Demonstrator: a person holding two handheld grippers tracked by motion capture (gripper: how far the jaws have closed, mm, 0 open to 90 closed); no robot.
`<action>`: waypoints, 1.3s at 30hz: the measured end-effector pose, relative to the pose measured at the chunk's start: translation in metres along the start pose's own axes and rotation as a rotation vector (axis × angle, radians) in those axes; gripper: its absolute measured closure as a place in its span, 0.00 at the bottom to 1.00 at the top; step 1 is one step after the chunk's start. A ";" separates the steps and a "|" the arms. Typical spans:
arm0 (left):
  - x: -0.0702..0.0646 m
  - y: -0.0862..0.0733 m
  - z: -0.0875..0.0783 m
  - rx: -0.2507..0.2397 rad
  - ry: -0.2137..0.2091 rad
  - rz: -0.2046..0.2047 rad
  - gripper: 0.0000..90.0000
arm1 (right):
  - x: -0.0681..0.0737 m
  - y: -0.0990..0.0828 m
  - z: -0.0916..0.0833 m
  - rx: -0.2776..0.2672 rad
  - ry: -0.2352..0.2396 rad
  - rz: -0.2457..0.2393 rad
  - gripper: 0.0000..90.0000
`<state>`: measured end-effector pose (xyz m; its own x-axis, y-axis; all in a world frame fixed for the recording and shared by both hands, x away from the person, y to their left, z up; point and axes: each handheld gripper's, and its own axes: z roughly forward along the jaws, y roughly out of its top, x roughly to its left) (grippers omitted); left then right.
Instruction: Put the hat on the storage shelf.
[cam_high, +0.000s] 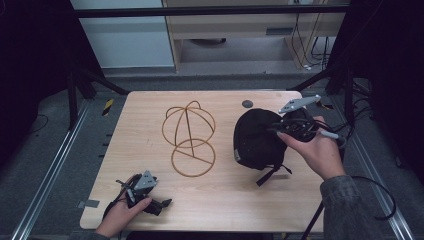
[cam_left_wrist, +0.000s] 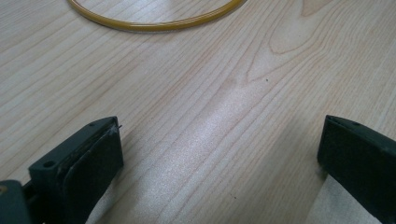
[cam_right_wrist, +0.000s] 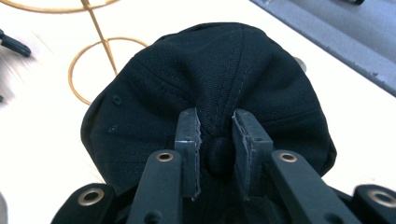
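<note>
A person's right gripper (cam_high: 280, 129) clamps a black cap (cam_high: 257, 140) at the right side of a pale wooden bench (cam_high: 220, 200), seen from the high view. In the right gripper view the two jaws are pressed together on the fabric at the top of the cap's (cam_right_wrist: 210, 93) crown, pinching the small button there between their pads; the cloth puckers around the grip. The cap's strap trails onto the bench below it, and whether its lower edge rests on the wood or hangs just above it is hard to judge from the high view.

Just left of the cap stands a wire hat stand (cam_high: 189, 137), a golden frame with a domed top and a ring base, apart from the cap. A small dark disc (cam_high: 247, 104) lies near the bench's far edge.

At the near left corner, the person's left gripper (cam_high: 160, 205) lies low on the bench in the hand. The left gripper view shows its jaws set wide apart with bare wood between them, and the curve of the stand's ring (cam_left_wrist: 154, 21) beyond.
</note>
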<state>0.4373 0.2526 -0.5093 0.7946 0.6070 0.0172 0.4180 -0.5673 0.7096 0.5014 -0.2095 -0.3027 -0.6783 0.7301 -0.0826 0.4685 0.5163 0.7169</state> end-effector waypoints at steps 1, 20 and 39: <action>0.000 0.000 0.000 0.000 0.000 0.000 0.00 | 0.001 0.000 -0.003 -0.015 -0.001 -0.005 0.82; 0.000 0.000 0.000 0.000 0.001 -0.001 0.00 | 0.021 0.018 -0.031 -0.118 -0.003 -0.040 0.82; 0.000 0.000 0.000 0.000 0.000 0.000 0.00 | 0.028 0.047 -0.048 -0.146 -0.027 -0.085 0.82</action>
<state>0.4372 0.2526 -0.5093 0.7945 0.6071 0.0168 0.4184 -0.5671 0.7094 0.4775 -0.1864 -0.2381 -0.6958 0.6992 -0.1643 0.3213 0.5077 0.7994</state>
